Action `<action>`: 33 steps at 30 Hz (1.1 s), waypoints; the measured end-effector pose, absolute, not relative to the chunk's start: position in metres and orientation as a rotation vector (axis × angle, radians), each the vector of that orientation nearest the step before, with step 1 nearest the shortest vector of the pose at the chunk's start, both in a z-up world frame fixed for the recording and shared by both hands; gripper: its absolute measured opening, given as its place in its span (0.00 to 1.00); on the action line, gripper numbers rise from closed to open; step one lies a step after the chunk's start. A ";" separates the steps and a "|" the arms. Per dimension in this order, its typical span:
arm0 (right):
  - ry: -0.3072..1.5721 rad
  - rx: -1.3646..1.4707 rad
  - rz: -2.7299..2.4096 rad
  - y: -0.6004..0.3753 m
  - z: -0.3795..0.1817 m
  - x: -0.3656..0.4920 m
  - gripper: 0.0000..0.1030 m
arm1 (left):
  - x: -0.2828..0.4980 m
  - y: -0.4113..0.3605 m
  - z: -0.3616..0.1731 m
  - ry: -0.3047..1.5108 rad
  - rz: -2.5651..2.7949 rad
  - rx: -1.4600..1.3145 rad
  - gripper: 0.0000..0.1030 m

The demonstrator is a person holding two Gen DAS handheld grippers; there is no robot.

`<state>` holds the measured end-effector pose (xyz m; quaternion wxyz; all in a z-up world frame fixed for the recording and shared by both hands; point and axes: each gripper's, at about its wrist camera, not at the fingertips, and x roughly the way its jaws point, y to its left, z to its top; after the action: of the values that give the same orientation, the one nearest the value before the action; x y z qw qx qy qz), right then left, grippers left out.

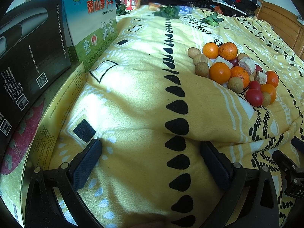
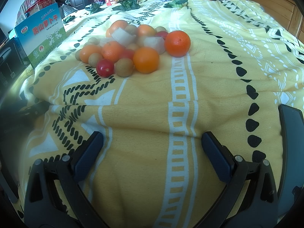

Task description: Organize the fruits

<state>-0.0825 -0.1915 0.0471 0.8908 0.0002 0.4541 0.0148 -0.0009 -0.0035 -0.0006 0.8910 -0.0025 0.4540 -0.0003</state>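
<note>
Yellow bedspread (image 2: pixel 152 98) carries the fruit pile (image 2: pixel 131 47) upper left in the right view, where a phone (image 2: pixel 290 133) shows; left claw (image 1: pixel 151 157) and right claw (image 2: pixel 152 148) gape empty.

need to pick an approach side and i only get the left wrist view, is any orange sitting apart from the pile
Observer: Yes. In the right wrist view the large round orange sits at the pile's right edge, touching only a pale cut fruit chunk.
Operator: anything on the bed right of the right gripper
Observer: A dark flat phone-like slab lies on the yellow patterned bedsheet, just beyond the right gripper, which is open and empty.
Operator: which fruit is closest to it
Observer: A small red tomato and a round tan longan sit at the near edge.
</note>
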 end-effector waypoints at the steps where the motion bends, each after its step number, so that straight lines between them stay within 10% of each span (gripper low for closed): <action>1: 0.943 0.000 0.031 -0.191 0.047 -0.083 1.00 | -0.001 -0.004 -0.001 0.942 -0.001 -0.005 1.00; 33: 0.950 -0.015 0.016 -0.186 0.049 -0.088 1.00 | -0.003 -0.002 0.002 0.941 -0.002 0.001 1.00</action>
<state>-0.0876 -0.1855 0.0491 0.8893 -0.0074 0.4572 0.0077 -0.0031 -0.0016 0.0024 0.8913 0.0006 0.4535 -0.0008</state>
